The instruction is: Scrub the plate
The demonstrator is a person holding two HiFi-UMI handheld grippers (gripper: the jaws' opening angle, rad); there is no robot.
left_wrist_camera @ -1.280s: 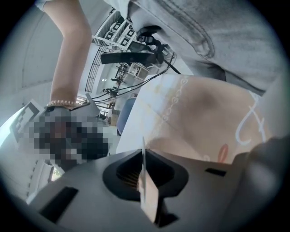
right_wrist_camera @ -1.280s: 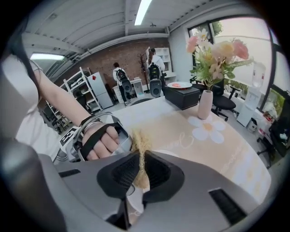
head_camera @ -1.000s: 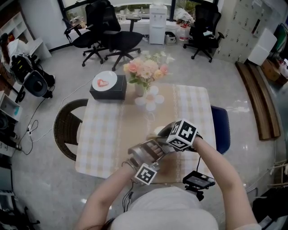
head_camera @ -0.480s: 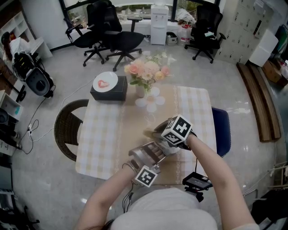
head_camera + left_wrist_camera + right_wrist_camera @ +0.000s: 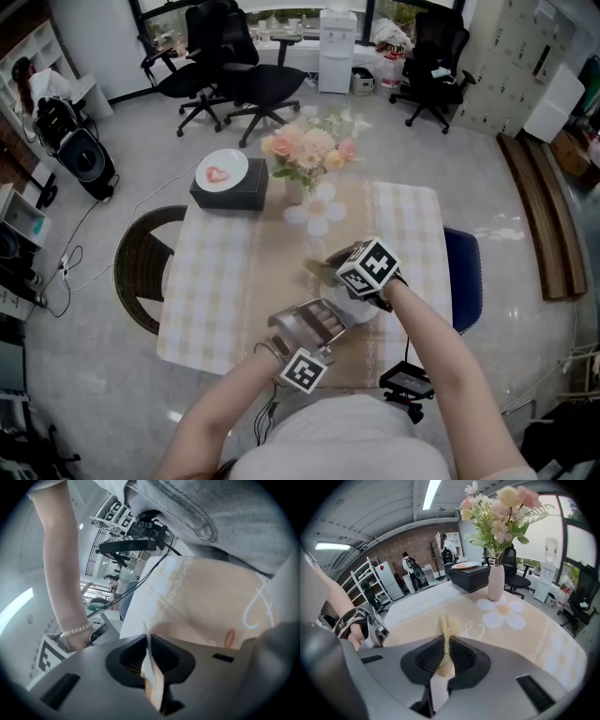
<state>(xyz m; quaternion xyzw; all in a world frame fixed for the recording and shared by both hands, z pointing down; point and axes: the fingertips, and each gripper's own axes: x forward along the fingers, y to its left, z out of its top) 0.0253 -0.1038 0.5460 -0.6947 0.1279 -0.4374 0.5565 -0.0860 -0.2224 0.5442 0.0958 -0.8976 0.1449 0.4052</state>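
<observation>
My left gripper (image 5: 330,317) (image 5: 152,667) is shut on a thin pale edge (image 5: 151,674), which looks like the rim of the white plate (image 5: 366,310), held over the table's front middle. My right gripper (image 5: 326,271) (image 5: 445,660) is shut on a yellowish fibrous scrub pad (image 5: 447,632), just above and beyond the left one. The right gripper's marker cube (image 5: 367,267) hides most of the plate in the head view. In the right gripper view the left gripper (image 5: 363,625) shows at the left.
The table (image 5: 211,281) has a checked cloth with a beige runner. A vase of flowers (image 5: 305,155) (image 5: 496,581) stands on a daisy mat at the back. A black box (image 5: 230,194) bears a plate with a red heart. Chairs flank the table.
The right gripper has shifted slightly left and away from me over the plate. The left gripper has hardly moved. Both stay shut on what they hold.
</observation>
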